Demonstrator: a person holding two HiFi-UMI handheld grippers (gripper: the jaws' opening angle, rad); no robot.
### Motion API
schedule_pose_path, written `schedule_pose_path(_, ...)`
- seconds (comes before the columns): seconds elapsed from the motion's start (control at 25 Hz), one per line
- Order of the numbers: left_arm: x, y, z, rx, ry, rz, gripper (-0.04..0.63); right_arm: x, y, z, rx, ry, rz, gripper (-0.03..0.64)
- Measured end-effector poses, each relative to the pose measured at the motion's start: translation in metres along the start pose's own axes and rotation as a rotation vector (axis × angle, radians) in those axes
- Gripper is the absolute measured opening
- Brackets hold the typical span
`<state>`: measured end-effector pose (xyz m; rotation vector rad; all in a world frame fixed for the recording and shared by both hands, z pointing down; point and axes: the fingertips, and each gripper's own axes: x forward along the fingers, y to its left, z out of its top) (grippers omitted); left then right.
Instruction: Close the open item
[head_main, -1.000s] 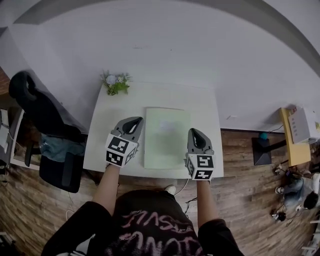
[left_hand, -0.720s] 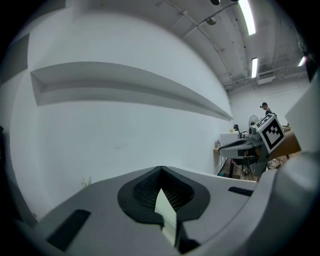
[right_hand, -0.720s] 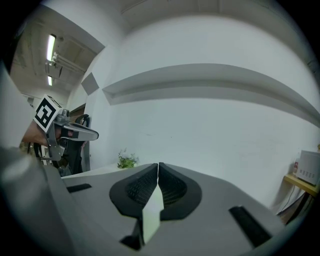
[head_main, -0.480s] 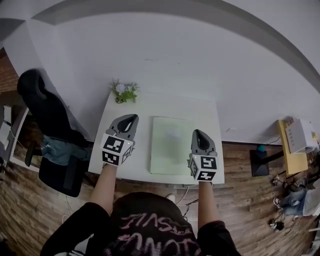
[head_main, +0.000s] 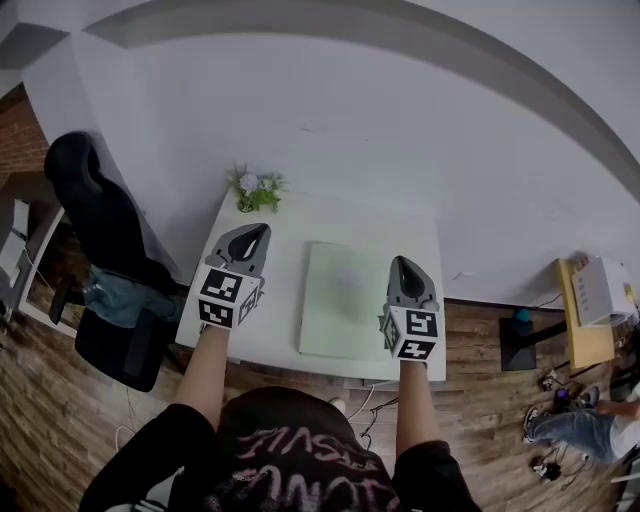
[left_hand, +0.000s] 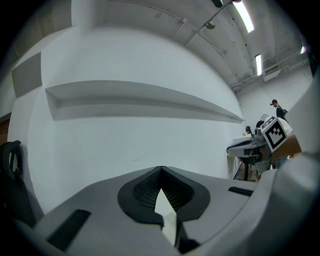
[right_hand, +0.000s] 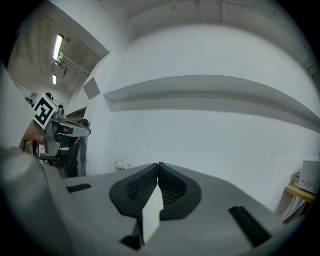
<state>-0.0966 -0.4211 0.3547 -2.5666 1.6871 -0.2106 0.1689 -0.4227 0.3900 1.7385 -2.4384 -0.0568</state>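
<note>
A pale green book or folder (head_main: 345, 300) lies flat on the white table (head_main: 285, 262), showing as one plain rectangle. My left gripper (head_main: 262, 229) hovers to its left, apart from it, jaws shut with nothing between them. Just off the book's right edge my right gripper (head_main: 400, 260) is also shut and empty. In the left gripper view the shut jaws (left_hand: 160, 169) point at the white wall, and the right gripper (left_hand: 265, 140) shows at the far right. The right gripper view has its shut jaws (right_hand: 158, 165) aimed at the same wall.
A small potted plant (head_main: 255, 190) stands at the table's far left corner against the wall. A black office chair (head_main: 95, 230) is left of the table. To the right stand a yellow side table (head_main: 585, 305) and a black stand (head_main: 520, 325) on the wood floor.
Both grippers stay shut beside the book. The left one has drifted a little left, away from the book, and the head view has shifted slightly.
</note>
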Motion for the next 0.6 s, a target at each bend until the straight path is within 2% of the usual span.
schedule_pose_path(0.2,0.0,0.007,0.004,0.002,-0.009,0.03,0.012,0.008,0.0,0.011,0.004,-0.02,0.02,0.023)
schedule_pose_path(0.6,0.001,0.013,0.005,0.015,-0.005,0.039,0.012,0.019,0.005,0.018,0.004,-0.028,0.036,0.023)
